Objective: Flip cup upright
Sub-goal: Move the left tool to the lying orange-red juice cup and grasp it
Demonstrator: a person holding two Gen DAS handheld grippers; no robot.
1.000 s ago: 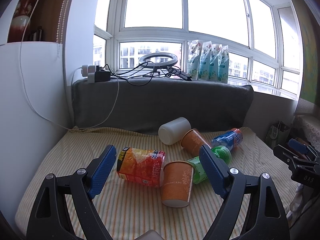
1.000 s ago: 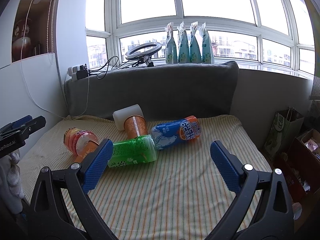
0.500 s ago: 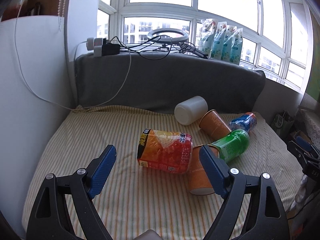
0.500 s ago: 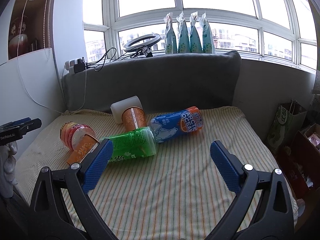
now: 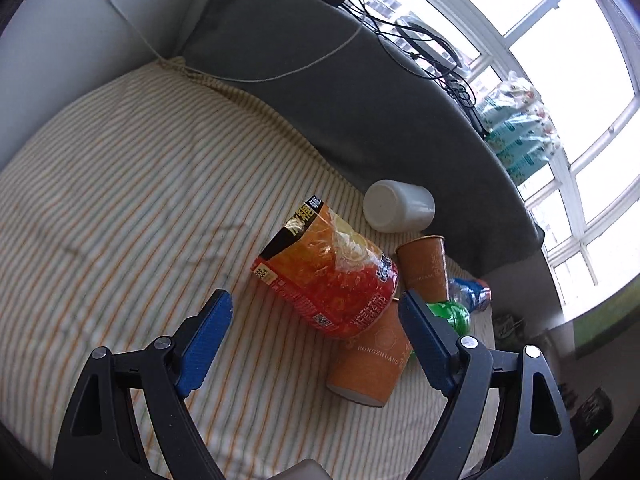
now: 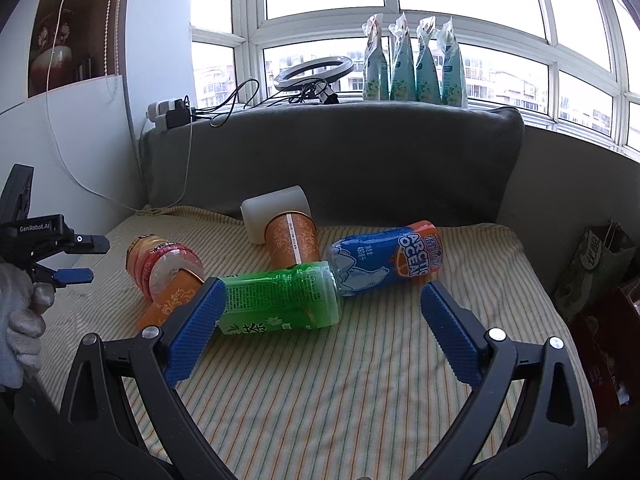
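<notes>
Two orange paper cups lie on the striped cushion. The near cup [image 5: 370, 358] lies with its base toward me, just inside my open left gripper [image 5: 316, 320], near the right finger; it also shows in the right wrist view [image 6: 168, 300]. The far cup [image 5: 424, 266] lies by a white cup [image 5: 398, 206]; both also show in the right wrist view, orange [image 6: 292, 240] and white [image 6: 272, 212]. My right gripper [image 6: 318, 326] is open and empty, above the cushion in front of the bottles.
An orange-red bottle [image 5: 328, 272] lies against the near cup. A green bottle [image 6: 280, 300] and a blue bottle [image 6: 384, 258] lie beside it. A grey backrest [image 6: 360, 160] runs behind. Boxes and a bag [image 6: 596, 264] stand off the right edge.
My left gripper has moved forward over the cushion and rolled, so its view is tilted and closer to the orange-red bottle and near cup. The right gripper has barely moved.
</notes>
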